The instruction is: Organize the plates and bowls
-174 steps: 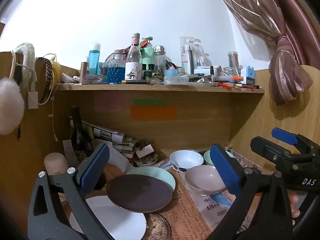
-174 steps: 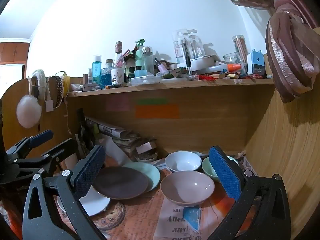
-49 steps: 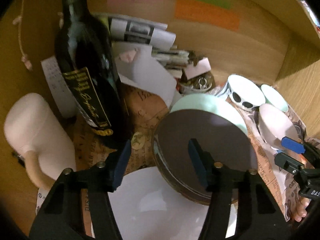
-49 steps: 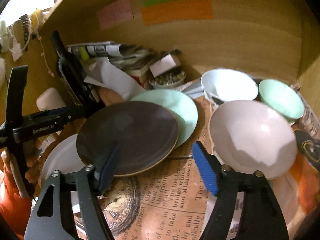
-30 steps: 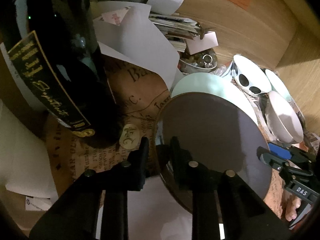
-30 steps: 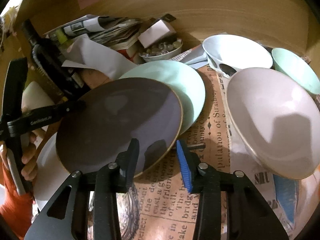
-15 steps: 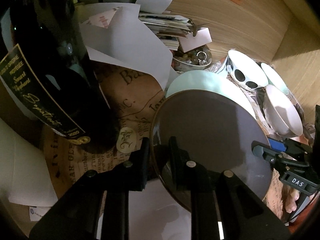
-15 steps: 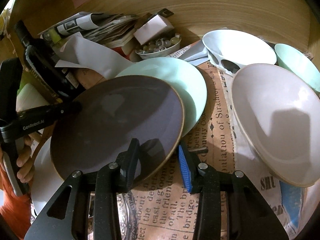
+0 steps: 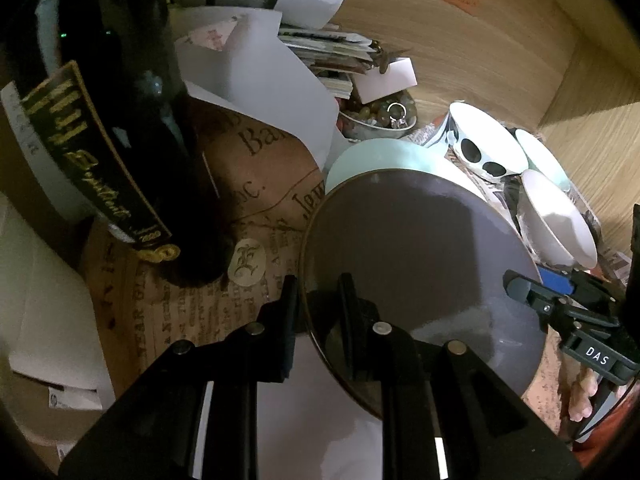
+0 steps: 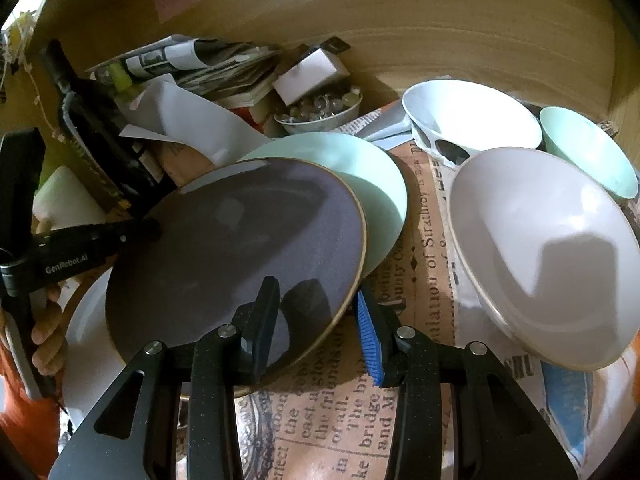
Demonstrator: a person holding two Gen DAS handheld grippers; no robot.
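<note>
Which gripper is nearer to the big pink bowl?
The right gripper. It grips the dark plate at the rim facing the pink bowl; the left gripper clamps the plate's opposite rim, by the wine bottle.

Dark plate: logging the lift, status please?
Left gripper shut on dark plate rim. Right gripper straddles opposite rim. Wine bottle close alongside.

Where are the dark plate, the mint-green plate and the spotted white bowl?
dark plate (image 10: pixel 240 248), right wrist view, centre of its flat face.
mint-green plate (image 10: pixel 360 176), right wrist view, exposed face past the dark plate's rim.
spotted white bowl (image 10: pixel 468 116), right wrist view, inner wall.
</note>
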